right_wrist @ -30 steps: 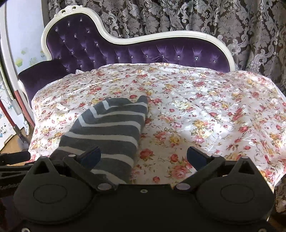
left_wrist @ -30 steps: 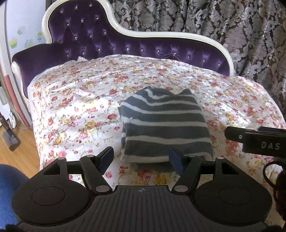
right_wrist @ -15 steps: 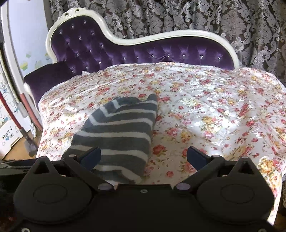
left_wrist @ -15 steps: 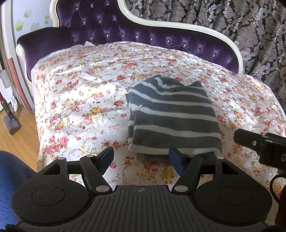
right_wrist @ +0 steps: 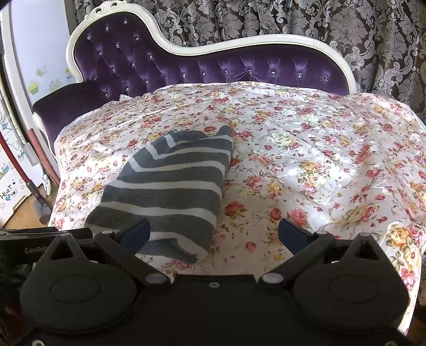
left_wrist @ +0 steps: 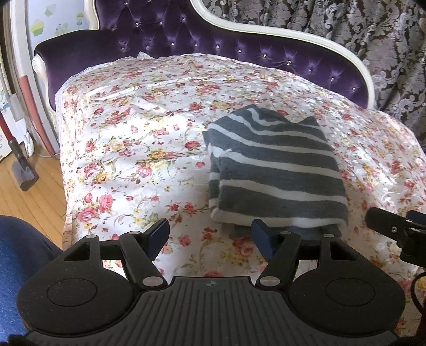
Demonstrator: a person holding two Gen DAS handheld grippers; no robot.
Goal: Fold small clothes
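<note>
My left gripper hangs over the near edge of the floral bedspread with its two blue-tipped fingers spread well apart, and nothing sits between them but flowered cloth. Its right finger stands just in front of the near hem of the folded striped garment, at the left part of that hem; from this view I cannot tell whether the tip touches the fabric or only overlaps it. The garment, grey with white stripes, lies flat in a tidy folded rectangle on the bedspread, toward the near side of the purple tufted chaise, with a darker layer peeking out beneath its front edge. My right gripper is spread wide too, wider than the left looks, and it grips nothing. In its own view, its left finger overlaps the near right corner of the garment, while its right finger hangs over bare bedspread, well clear of the garment. In the left wrist view a black part of the right gripper pokes in at the right edge, just beside the garment's near right corner. A patterned curtain hangs behind the chaise, and a patch of wooden floor shows to the left of the bed.
</note>
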